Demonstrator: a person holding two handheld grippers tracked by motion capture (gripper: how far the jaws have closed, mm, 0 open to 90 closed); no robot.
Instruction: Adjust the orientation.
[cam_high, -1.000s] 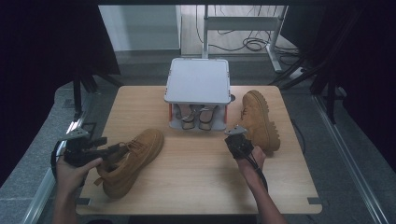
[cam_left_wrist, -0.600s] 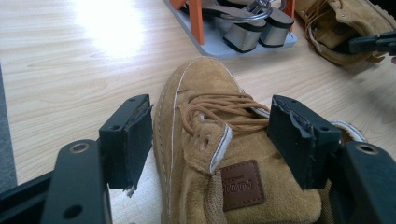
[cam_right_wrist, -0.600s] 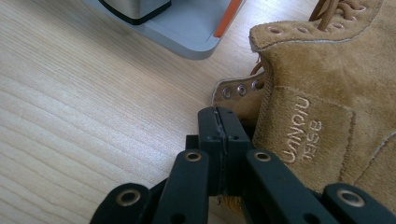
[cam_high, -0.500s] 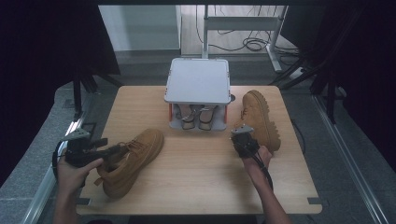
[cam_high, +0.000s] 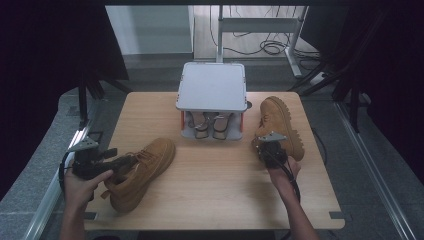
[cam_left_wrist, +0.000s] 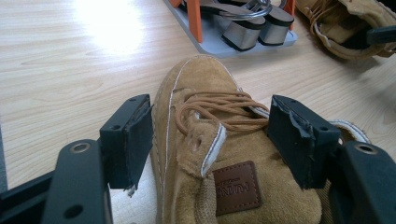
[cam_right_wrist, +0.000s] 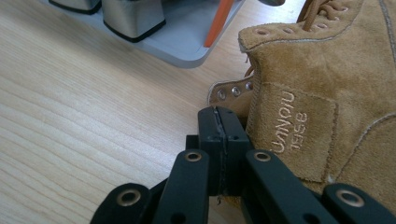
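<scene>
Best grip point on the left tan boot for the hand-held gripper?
Across the ankle collar beside the tongue, coming from the heel end along the left tan boot. It stands upright with its toe pointing away, and the left hand-held gripper already straddles that narrow upper; the wide sole offers less purchase.

My light wooden surface (cam_high: 215, 195) carries a tan suede boot (cam_high: 142, 167) between my left jaws, another tan suede boot (cam_high: 280, 125) beside my right jaws, and a grey shoe rack (cam_high: 212, 95) beyond.
</scene>
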